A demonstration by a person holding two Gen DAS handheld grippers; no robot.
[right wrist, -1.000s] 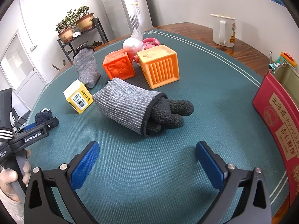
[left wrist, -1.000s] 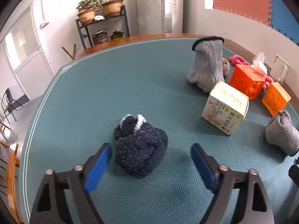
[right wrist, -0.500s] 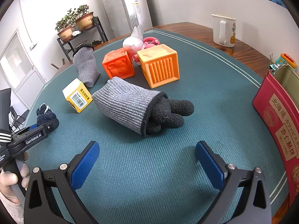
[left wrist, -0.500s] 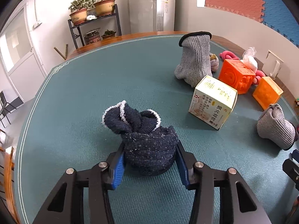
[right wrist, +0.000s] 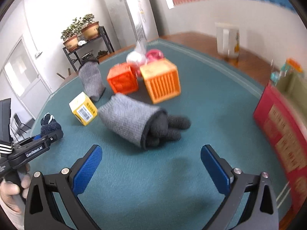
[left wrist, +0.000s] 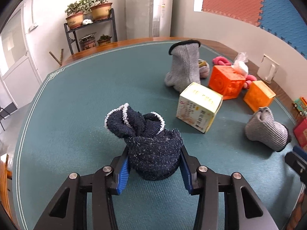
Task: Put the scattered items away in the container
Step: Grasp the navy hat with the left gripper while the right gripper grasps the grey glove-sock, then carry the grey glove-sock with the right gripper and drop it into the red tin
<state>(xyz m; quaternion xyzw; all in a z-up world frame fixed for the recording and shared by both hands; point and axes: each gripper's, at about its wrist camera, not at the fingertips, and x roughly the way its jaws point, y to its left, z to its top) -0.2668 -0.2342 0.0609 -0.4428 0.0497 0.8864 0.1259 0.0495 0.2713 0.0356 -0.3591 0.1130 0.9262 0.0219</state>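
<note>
Left claw (left wrist: 154, 169), jaws closing, pinches the sock (left wrist: 151, 149) off the mat (left wrist: 76, 95); you're mid-pickup, so carry it right to the red tin (right wrist: 284, 126); right claw (right wrist: 151, 163) gapes empty.

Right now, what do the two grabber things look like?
Both are black plastic frames with silver screws. Each has two fingers tipped with ribbed blue pads. The left gripper has white "GenRobot.AI" lettering on its side. The right gripper shows no lettering.

Lying on the table: two grey gloves (left wrist: 184, 65) (left wrist: 266, 129), two orange cubes (left wrist: 226, 80) (left wrist: 259, 97), one yellow box (left wrist: 199, 106), one navy sock bundle (left wrist: 151, 149).
</note>
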